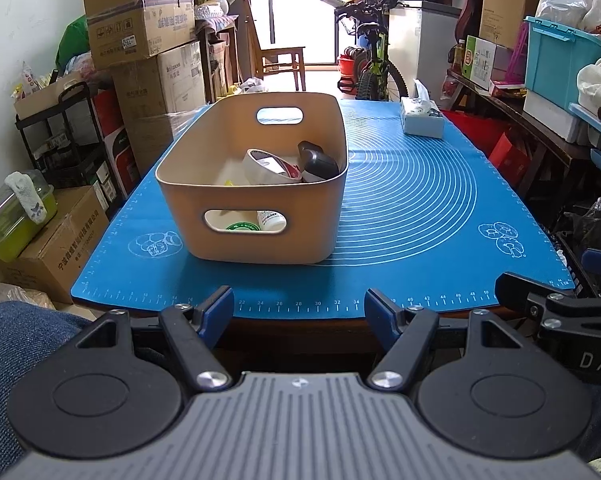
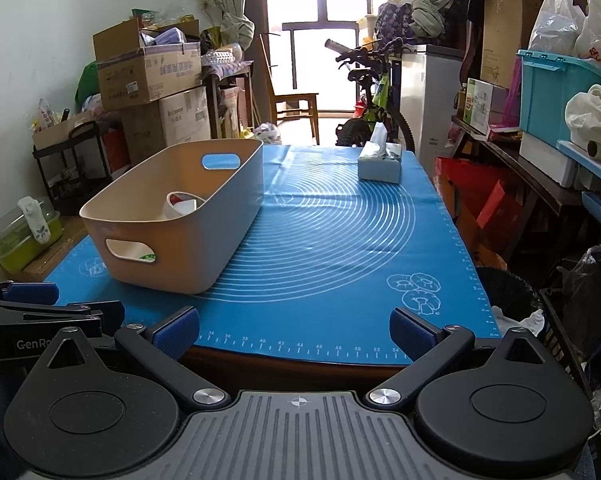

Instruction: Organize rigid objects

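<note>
The left hand-held gripper (image 1: 299, 307) is hovering at the near edge of the worktop (image 1: 300, 332), its blue-padded jaws standing apart with nothing between them. Straight ahead of it, a tan storage bin (image 1: 256, 236) is sitting on the blue baking mat (image 1: 420, 200). Inside the bin a roll of tape (image 1: 270, 166) is leaning against a dark object (image 1: 320, 162) toward the far right corner, and a white bottle (image 1: 271, 219) and a green-rimmed lid (image 1: 242, 227) are showing through the near handle slot.

The right hand-held gripper (image 2: 294, 330) is waiting just beside the left one, to its right, jaws likewise spread wide and empty. From it the bin (image 2: 188, 240) is lying ahead and to the left, while a tissue box (image 2: 380, 162) is sitting well beyond, ahead and slightly right, at the far end of the mat (image 2: 340, 240).
</note>
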A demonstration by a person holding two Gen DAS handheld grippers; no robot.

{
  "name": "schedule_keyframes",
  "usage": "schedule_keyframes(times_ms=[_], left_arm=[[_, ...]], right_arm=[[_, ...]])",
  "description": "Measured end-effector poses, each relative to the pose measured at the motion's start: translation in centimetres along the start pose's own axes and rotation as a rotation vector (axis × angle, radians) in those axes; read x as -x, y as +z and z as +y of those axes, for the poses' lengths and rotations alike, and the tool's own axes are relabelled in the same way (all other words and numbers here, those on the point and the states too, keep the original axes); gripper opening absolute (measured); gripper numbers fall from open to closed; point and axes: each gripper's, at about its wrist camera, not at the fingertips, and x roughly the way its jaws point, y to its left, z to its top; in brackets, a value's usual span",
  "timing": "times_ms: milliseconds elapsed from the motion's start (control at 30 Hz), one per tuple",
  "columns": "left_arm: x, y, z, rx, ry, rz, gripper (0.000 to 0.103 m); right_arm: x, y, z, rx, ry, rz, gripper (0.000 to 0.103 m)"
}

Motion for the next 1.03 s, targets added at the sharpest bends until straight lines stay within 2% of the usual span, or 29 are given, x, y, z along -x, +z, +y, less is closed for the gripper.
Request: schedule_keyframes(times_ms=[1033], left_arm=[[0.13,0.15,0.12,0.0,-0.002,-0.005,0.073]], right_arm=[[-0.12,-0.14,-0.1,-0.001,-0.003,0.003,0.1]])
